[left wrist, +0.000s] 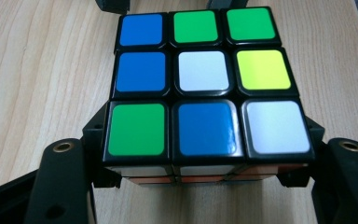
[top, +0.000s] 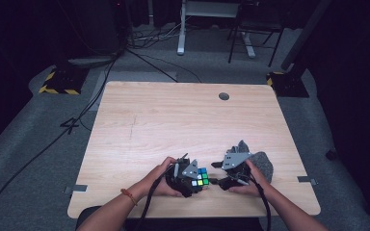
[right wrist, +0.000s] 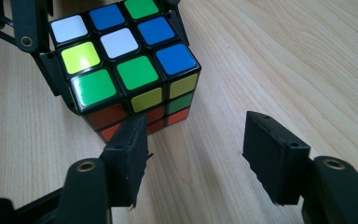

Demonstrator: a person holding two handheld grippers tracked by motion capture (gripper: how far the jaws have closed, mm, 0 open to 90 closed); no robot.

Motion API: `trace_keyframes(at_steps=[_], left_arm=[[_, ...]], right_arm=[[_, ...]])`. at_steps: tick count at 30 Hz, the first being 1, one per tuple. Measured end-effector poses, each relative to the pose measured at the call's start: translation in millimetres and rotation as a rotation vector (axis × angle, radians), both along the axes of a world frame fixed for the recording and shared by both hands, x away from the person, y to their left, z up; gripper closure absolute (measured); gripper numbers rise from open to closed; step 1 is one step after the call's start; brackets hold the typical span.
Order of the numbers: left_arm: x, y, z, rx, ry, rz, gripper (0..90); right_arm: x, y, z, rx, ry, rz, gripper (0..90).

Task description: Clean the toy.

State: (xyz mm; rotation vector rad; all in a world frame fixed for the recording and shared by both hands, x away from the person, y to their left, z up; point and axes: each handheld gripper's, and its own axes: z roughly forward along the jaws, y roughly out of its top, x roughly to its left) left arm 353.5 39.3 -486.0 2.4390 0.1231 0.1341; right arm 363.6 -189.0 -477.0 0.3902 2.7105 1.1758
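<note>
**Cube clamped, second claw waiting**

Left gripper [top: 198,179] pinches the puzzle cube [left wrist: 205,88] by its side faces, near the table's [top: 173,120] front edge. Right gripper [right wrist: 193,142] stands spread beside it. Rigid, light, glossy: grip flat opposite faces squarely

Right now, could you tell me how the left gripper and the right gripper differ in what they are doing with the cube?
The left gripper is shut on the cube, its jaws pressed against opposite sides; the right gripper is open with bare table between its jaws. The left gripper carries the cube; the right gripper points at it from beside, one jaw close to its red face. Both are hand-held near the table's front edge.
</note>
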Motion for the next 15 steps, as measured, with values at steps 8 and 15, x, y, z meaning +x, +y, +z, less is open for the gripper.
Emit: trace_keyframes(at_steps=[8, 15], left_arm=[[0.0, -1.6, 0.0, -0.03, 0.016, -0.005, 31.3], [-0.5, -0.6, 4.0, -0.051, 0.008, 0.0, 31.3]], right_arm=[[-7.9, 0.2, 6.4, 0.059, -0.019, 0.017, 40.1], [-11.5, 5.3, 13.9, 0.088, -0.035, 0.008, 40.0]])
